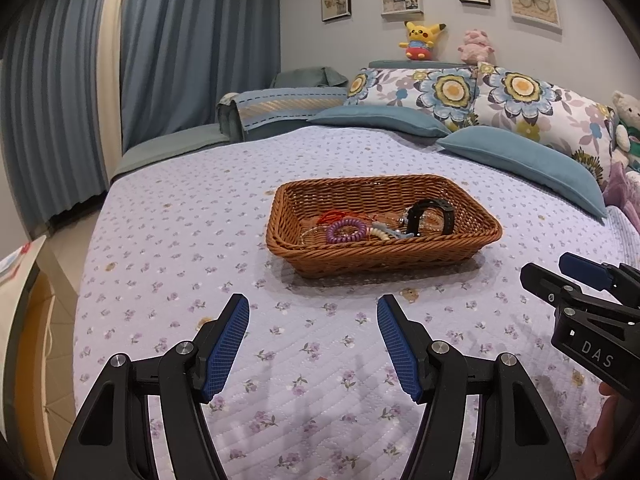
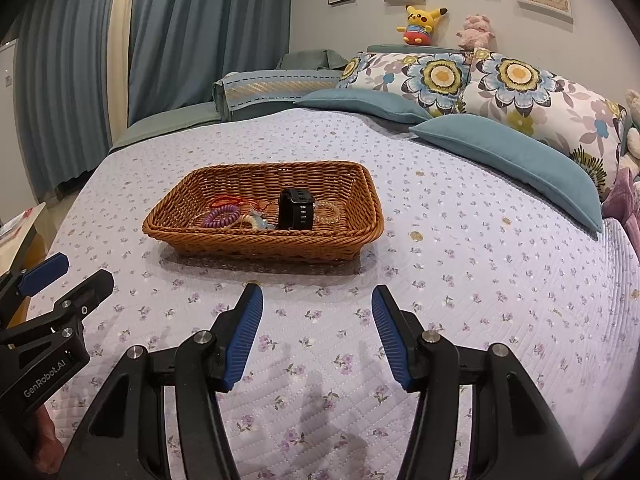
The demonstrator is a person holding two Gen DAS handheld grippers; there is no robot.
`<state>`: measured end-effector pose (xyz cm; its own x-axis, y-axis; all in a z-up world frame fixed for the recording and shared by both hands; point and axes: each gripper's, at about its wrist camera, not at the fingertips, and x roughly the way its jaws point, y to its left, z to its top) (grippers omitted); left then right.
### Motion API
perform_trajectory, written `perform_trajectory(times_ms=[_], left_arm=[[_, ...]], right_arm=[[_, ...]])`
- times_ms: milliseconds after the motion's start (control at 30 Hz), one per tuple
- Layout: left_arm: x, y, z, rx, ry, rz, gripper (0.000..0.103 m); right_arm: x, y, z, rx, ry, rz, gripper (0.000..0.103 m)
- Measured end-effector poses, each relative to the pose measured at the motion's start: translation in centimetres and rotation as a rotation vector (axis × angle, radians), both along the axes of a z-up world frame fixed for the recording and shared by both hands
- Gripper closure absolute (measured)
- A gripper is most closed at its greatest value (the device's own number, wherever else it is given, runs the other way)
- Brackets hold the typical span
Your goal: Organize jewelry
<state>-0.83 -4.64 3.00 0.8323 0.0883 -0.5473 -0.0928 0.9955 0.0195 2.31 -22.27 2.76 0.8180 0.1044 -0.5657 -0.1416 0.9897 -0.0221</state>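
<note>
A brown wicker basket sits on the bed; it also shows in the right wrist view. Inside lie a black watch, a purple coil bracelet, a red cord, a pale beaded bracelet and a clear bracelet. My left gripper is open and empty, hovering over the bedspread short of the basket. My right gripper is open and empty, also short of the basket. Each gripper shows at the edge of the other's view.
The bed has a lilac floral quilt. Blue cushions and floral pillows lie beyond the basket. Plush toys stand on the headboard. Blue curtains hang at left. A desk edge is at far left.
</note>
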Motion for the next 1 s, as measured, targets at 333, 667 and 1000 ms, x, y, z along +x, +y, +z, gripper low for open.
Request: perform_trajectory(times_ms=[333, 667, 1000], left_arm=[[0.05, 0.04, 0.01, -0.001, 0.002, -0.002, 0.035], [-0.02, 0.02, 0.01, 0.0, 0.002, -0.003, 0.035], [-0.19, -0.15, 0.03, 0.004, 0.003, -0.005, 0.035]], right_arm=[[0.09, -0.08, -0.02, -0.003, 0.0, 0.0, 0.044], [0.07, -0.1, -0.11, -0.008, 0.001, 0.002, 0.044], [0.04, -0.08, -0.24, -0.011, 0.008, 0.004, 0.044]])
